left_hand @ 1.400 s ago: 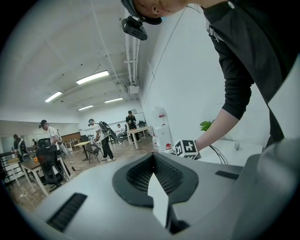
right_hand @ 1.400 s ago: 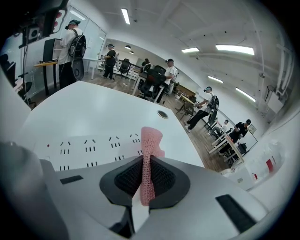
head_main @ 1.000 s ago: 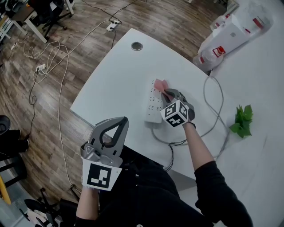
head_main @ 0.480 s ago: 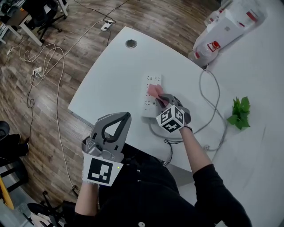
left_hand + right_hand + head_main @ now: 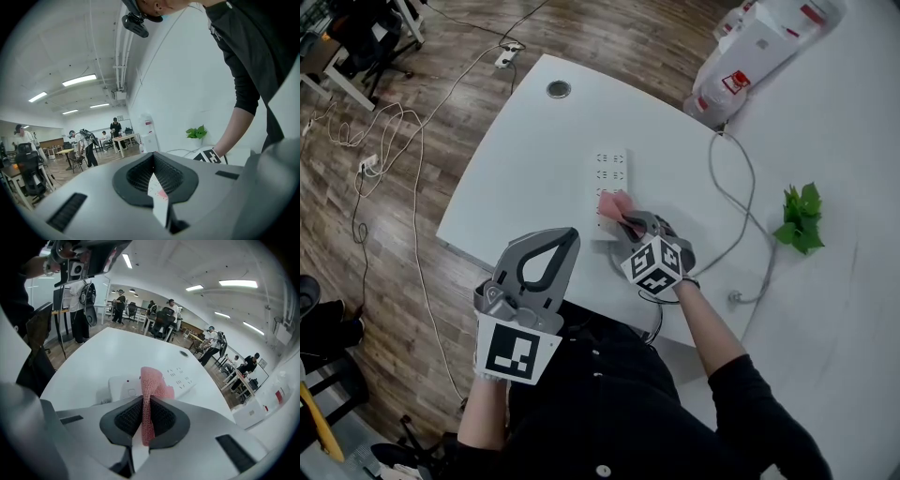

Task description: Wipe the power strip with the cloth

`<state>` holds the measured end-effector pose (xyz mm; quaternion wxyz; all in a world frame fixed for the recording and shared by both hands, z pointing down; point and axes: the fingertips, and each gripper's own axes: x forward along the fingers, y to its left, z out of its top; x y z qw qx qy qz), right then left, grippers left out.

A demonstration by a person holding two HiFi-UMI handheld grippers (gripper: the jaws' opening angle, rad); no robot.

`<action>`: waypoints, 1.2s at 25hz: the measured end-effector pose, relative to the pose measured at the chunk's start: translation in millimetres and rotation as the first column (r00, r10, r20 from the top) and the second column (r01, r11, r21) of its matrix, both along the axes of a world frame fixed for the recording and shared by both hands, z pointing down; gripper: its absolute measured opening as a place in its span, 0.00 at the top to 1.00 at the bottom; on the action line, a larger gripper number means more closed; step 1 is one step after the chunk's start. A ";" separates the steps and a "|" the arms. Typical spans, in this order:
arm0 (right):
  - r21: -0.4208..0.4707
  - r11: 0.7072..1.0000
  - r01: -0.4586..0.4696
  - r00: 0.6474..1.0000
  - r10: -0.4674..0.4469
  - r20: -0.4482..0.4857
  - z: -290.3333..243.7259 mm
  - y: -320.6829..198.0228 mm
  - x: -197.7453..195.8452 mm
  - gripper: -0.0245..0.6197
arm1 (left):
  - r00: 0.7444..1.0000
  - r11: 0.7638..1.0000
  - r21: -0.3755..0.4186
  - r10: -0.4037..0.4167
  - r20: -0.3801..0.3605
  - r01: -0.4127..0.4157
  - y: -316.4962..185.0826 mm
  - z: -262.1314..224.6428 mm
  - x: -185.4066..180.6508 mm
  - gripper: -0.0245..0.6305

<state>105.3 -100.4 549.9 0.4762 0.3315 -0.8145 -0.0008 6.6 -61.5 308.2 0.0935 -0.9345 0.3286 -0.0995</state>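
A white power strip lies on the white table, its length running away from me. My right gripper is shut on a pink cloth and presses it on the strip's near half. In the right gripper view the cloth stands pinched between the jaws, over the strip and its switch end. My left gripper hangs off the table's near edge, in front of my body, shut with nothing in it. In the left gripper view its jaws meet with only a thin slit between them.
A grey cable loops across the table right of the strip. A green leafy sprig lies further right. White bags and boxes stand at the far right. A round grommet sits near the far edge. Cords trail over the wooden floor.
My right gripper has slid the cloth along the power strip from its far end toward its near end. My left gripper has stayed shut in front of me.
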 end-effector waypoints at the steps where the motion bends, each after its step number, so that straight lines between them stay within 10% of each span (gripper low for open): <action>1: -0.004 1.000 -0.006 1.000 0.006 0.005 -0.1 3.8 -0.1 0.88 | 1.000 1.000 0.000 0.005 -0.001 -0.005 -0.6 -0.2 1.3 0.94; 30: -0.044 0.996 -0.076 0.996 0.078 0.047 -5.1 63.8 -3.1 0.88 | 0.997 0.997 -0.012 0.071 -0.014 -0.072 -2.7 1.1 13.4 0.94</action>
